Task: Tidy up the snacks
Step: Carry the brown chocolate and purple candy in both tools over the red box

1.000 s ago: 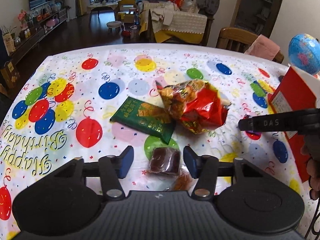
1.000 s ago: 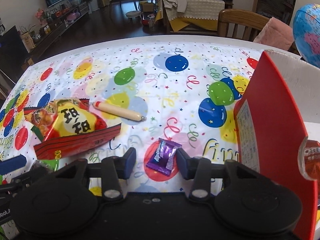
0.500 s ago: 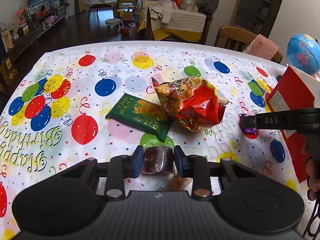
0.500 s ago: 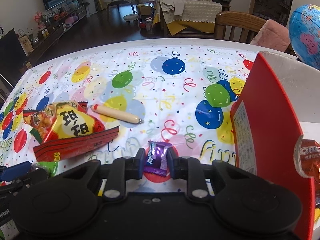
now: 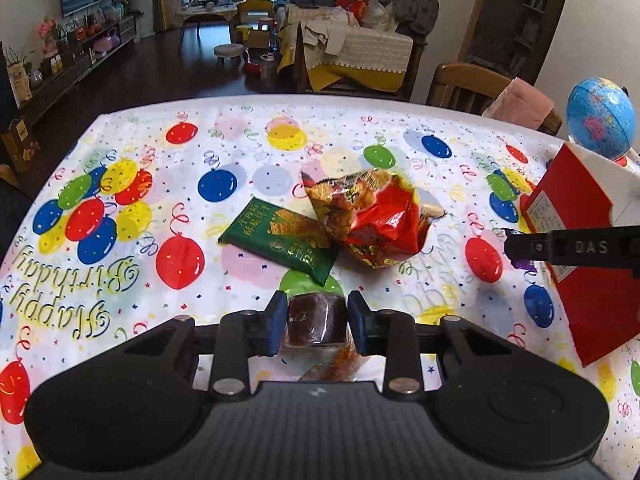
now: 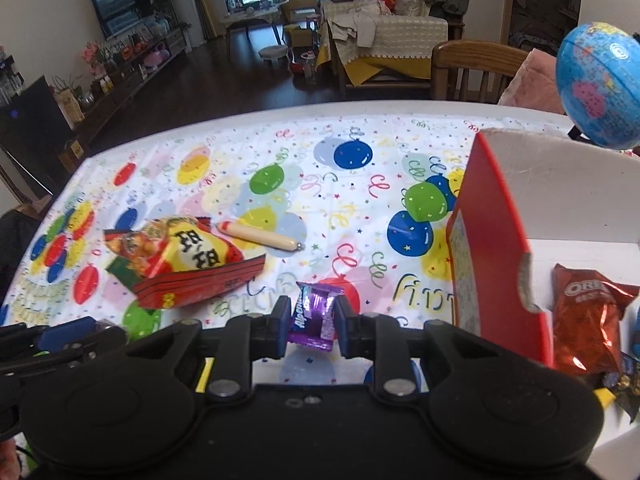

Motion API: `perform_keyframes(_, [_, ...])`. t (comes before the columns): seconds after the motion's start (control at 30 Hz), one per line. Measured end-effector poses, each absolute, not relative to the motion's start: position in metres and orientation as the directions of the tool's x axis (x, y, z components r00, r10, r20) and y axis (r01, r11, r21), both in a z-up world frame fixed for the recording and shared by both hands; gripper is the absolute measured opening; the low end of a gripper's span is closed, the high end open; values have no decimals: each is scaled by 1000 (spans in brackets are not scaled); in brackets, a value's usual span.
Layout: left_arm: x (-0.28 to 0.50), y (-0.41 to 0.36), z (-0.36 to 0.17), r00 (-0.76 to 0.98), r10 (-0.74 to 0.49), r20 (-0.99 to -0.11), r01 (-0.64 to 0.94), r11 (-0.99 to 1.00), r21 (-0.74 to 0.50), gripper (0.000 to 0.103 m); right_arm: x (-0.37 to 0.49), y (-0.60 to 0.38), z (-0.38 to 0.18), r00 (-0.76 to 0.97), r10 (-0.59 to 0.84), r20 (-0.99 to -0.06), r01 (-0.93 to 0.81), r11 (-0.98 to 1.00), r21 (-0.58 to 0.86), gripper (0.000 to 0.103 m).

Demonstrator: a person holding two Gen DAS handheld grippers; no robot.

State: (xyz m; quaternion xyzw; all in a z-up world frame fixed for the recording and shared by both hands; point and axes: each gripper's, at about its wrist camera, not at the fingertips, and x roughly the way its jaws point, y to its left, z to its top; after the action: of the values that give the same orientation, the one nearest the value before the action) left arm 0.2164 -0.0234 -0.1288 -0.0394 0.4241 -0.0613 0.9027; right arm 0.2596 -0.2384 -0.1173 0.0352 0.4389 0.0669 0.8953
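Note:
My left gripper is shut on a brown wrapped snack cake and holds it just above the balloon tablecloth. An orange wrapper lies under it. My right gripper is shut on a purple Alpenliebe candy, lifted a little off the cloth. A red chip bag and a green biscuit packet lie mid-table. A sausage stick lies beyond the chip bag. A red box with a white inside stands at the right and holds an Oreo pack.
A blue globe stands behind the box, also in the left wrist view. A wooden chair with a pink cloth is at the table's far edge. The right gripper's finger reaches in front of the red box.
Both grippers closed from open: the left onto the brown snack cake, the right onto the purple candy. Both then rose slightly with their snacks.

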Motion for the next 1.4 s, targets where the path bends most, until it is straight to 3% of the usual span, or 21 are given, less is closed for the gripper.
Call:
perform_keyframes(0.7, [171,-70,-57,693,-230,-683,181,973,-144,32,187,-269,-43,674,193,-713,-132,981,141,21])
perform_keyframes(1.4, [147,-196,-16,696,-335,-635,356,929,-100,32,137,-380,-16,735,119,-668,-34,990,139,21])
